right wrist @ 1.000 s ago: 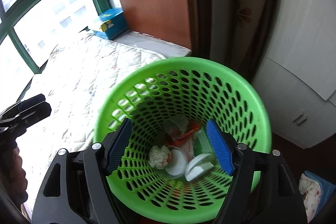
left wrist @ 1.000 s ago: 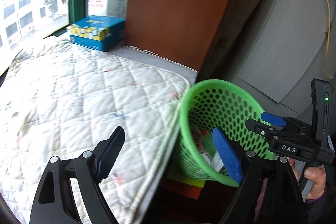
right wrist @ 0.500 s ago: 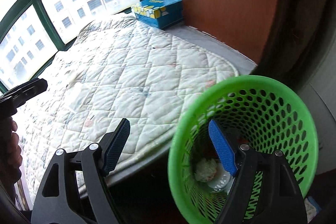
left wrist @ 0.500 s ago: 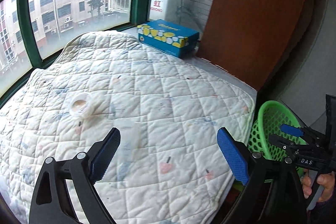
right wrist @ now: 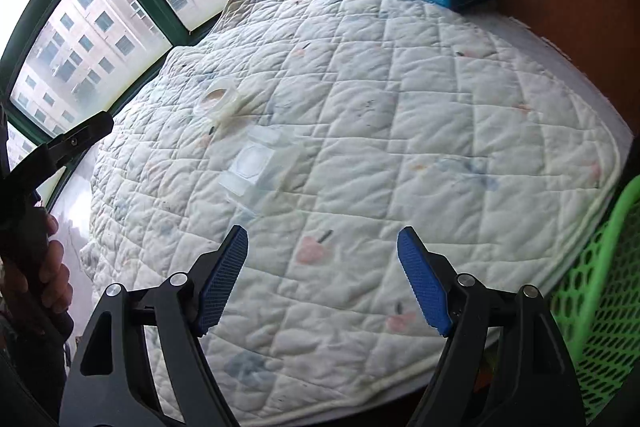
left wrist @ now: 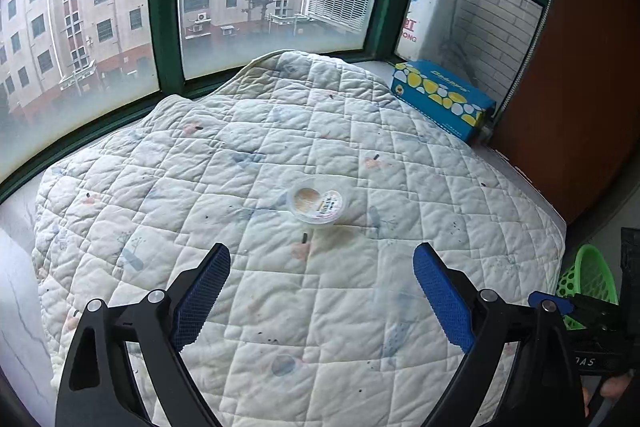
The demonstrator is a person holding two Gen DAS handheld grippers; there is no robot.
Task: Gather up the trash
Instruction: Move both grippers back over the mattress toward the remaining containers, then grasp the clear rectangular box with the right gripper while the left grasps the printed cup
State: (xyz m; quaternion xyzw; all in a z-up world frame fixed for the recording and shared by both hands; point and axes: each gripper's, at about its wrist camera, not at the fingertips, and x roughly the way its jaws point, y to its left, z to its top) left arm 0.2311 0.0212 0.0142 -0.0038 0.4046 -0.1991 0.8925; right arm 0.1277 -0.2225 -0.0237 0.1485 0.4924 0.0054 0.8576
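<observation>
I hold my left gripper (left wrist: 320, 297) with its jaws spread wide and nothing between them; they have just been opening, because I mean to straddle a round thing. Straight ahead at twelve o'clock lies a small clear plastic cup (left wrist: 317, 203) with a printed label, on its side on the quilted pad (left wrist: 248, 131), well clear of my pads (left wrist: 202, 301). I judge it the next piece of trash to take.

My right gripper (right wrist: 322, 281) is also empty, its jaws moderately apart after opening a little. At about eleven o'clock from it lies a flat clear plastic package (right wrist: 256, 163), hard to read against the white quilt; farther out on the same line I see the same cup.

The green mesh basket (right wrist: 600, 291) stands off the pad's edge at about three o'clock of the right gripper, near enough for a short carry back. I keep it there so each piece needs only one swing.

The blue tissue box (left wrist: 440, 99) sits at one o'clock by the window; I judge it not trash.
</observation>
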